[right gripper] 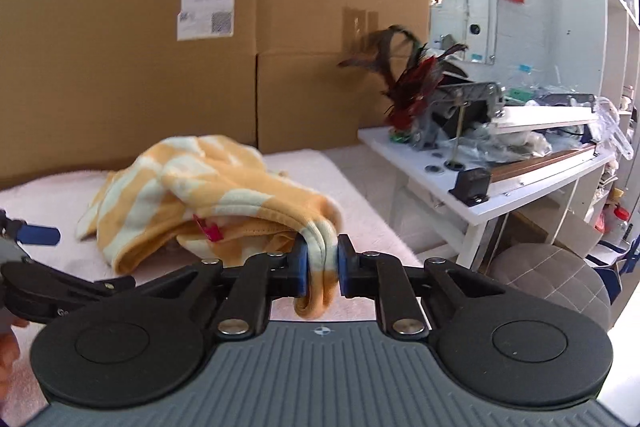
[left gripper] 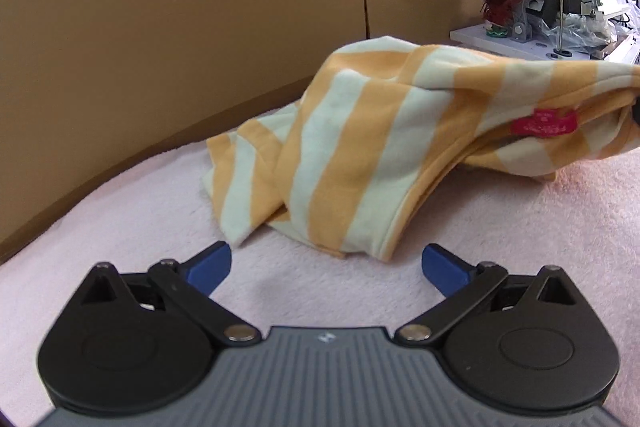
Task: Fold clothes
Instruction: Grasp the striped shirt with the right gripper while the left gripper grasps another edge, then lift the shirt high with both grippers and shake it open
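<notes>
A yellow-and-white striped garment (left gripper: 360,147) with a small red label (left gripper: 544,123) lies crumpled on a pale pink fleece surface (left gripper: 120,227). My left gripper (left gripper: 326,267) is open just short of the garment's near hem, nothing between its blue pads. In the right wrist view my right gripper (right gripper: 322,267) is shut on a bunched edge of the same garment (right gripper: 224,195), which stretches away to the left and lifts off the fleece. The left gripper's blue fingertip (right gripper: 38,234) shows at the left edge there.
Tall cardboard boxes (left gripper: 180,7) wall the back of the fleece. To the right stands a white table (right gripper: 480,203) crowded with a feathered ornament (right gripper: 408,87), a grey machine and plastic bags. A grey quilted stool (right gripper: 556,279) sits below it.
</notes>
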{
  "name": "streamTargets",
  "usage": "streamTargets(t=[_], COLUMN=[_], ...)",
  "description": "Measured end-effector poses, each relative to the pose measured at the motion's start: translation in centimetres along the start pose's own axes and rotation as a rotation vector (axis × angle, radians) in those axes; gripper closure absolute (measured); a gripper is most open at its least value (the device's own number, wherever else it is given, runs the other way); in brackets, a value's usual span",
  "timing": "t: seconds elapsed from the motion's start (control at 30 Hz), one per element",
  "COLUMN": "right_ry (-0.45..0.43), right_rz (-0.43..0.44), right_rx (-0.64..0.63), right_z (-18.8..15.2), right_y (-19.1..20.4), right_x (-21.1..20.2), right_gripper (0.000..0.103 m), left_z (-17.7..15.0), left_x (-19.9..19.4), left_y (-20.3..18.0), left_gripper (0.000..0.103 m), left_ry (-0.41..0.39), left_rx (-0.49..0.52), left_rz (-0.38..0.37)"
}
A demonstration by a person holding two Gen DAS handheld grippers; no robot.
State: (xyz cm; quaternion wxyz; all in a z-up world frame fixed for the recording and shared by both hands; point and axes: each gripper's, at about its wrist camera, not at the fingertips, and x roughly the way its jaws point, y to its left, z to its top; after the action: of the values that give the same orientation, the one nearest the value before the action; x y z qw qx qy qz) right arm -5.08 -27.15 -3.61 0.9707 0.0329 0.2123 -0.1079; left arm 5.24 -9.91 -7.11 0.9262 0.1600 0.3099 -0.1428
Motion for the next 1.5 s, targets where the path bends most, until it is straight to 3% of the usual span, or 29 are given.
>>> streamTargets(t=[0.07,0.13,0.17,0.27,0.3,0.43,0.57,0.63,0.7,0.73,0.8,0.93,1.1,1.17,1.2,1.23,1.37,1.5], right_ry=[-0.032,-0.052,-0.055,-0.059,-0.059,-0.088,-0.150,-0.184,-0.204,-0.214,-0.216,-0.233,-0.300,-0.314,-0.319,-0.326,-0.389,-0.404], right_rz=[-0.007,-0.011,-0.009,0.018,0.030,0.043,0.126,0.140,0.160,0.169,0.175,0.224,0.229,0.237,0.240,0.239,0.202,0.138], right_rx=[0.048,0.095,0.120,0.184,0.203,0.201,0.187,0.185,0.202,0.211,0.226,0.258,0.223,0.214,0.211,0.209,0.185,0.108], right_z=[0.2,0.2,0.2,0.3,0.3,0.4,0.6,0.8,1.1,1.3,1.9,2.9,3.8,3.9,3.9,3.9,3.7,3.6], right_y=[-1.2,-2.1,-2.6,-3.9,-4.3,-4.1,-3.2,-2.6,-2.6,-2.6,-2.5,-2.3,-1.4,-1.2,-1.1,-1.1,-1.1,-0.5], right_x=[-0.6,-0.8,-0.8,-0.8,-0.8,-1.3,-2.6,-3.4,-4.0,-4.2,-4.4,-5.1,-6.9,-7.3,-7.5,-7.7,-8.9,-9.0], right_gripper=[0.088,0.088,0.088,0.088,0.088,0.087,0.087,0.087,0.087,0.087,0.087,0.087,0.087,0.087,0.087,0.088,0.096,0.095], left_z=[0.5,0.7,0.6,0.6,0.5,0.7,0.6,-0.2,-1.5,-2.0,-2.7,-3.3,-3.4,-2.9,-2.6,-2.3,-1.5,-0.8], left_x=[0.7,1.0,0.7,-0.2,-0.6,-4.6,-7.1,-7.6,-7.6,-7.4,-7.0,-5.6,-4.1,-3.5,-3.2,-3.0,-3.6,-7.8], left_y=[0.0,0.4,0.7,1.8,2.2,5.7,7.6,7.3,5.7,4.7,2.4,-2.2,-4.7,-4.7,-4.5,-4.2,-0.8,3.2], left_gripper=[0.022,0.047,0.053,0.089,0.094,0.096,0.096,0.082,0.049,0.043,0.039,0.032,0.031,0.038,0.056,0.084,0.088,0.088], left_ry=[-0.001,-0.006,-0.016,-0.047,-0.057,-0.183,-0.213,-0.201,-0.196,-0.189,-0.178,-0.156,-0.118,-0.107,-0.098,-0.088,-0.122,-0.271], left_rx=[-0.044,-0.091,-0.109,-0.164,-0.182,-0.274,-0.279,-0.228,-0.160,-0.124,-0.052,0.099,0.140,0.127,0.109,0.091,-0.067,-0.183], left_rz=[-0.019,-0.043,-0.036,-0.006,0.004,0.064,0.052,0.032,0.030,0.010,-0.033,-0.031,-0.019,0.001,0.012,0.023,0.038,0.072])
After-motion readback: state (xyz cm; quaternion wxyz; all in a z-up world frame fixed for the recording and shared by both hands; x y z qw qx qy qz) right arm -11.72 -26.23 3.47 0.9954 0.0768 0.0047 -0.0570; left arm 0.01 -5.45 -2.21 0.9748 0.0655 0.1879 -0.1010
